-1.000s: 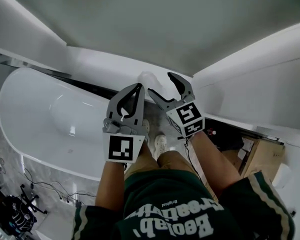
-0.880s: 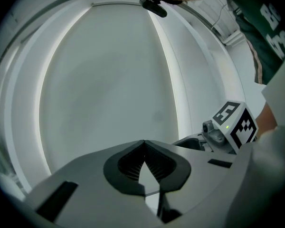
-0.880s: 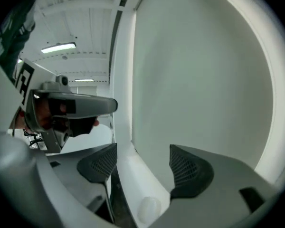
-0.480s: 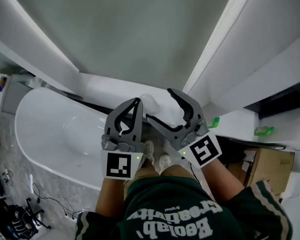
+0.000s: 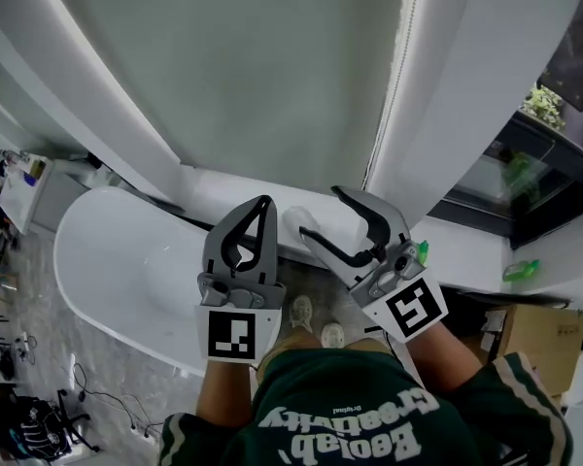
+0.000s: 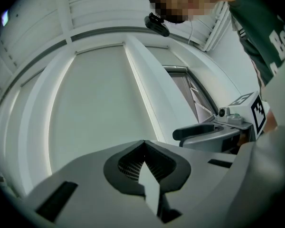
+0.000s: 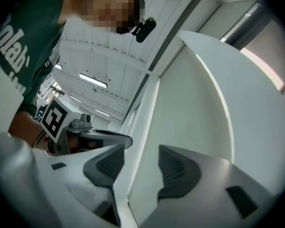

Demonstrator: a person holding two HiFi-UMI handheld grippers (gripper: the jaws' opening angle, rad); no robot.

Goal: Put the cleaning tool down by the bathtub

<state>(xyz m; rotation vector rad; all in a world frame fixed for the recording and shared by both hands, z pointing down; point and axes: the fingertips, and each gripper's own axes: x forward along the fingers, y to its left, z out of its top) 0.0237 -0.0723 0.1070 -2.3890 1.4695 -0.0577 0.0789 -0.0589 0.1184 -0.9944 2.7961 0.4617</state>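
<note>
By the bathtub (image 5: pixel 126 260), left gripper (image 5: pixel 266 202) jaws together, right gripper (image 5: pixel 321 212) jaws apart, empty, just narrowing; shoes (image 5: pixel 301 311) below.

The white oval bathtub (image 5: pixel 126 270) lies at left, the white wall ledge (image 5: pixel 223 188) behind it — at right, a green plastic bottle (image 5: pixel 521 270) rests on that ledge, a brown cardboard box (image 5: pixel 549 343) before it.

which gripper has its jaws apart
The right gripper: its jaws stand apart with nothing between them, though they have just been closing slightly. The left gripper's jaws meet at the tips.
</note>
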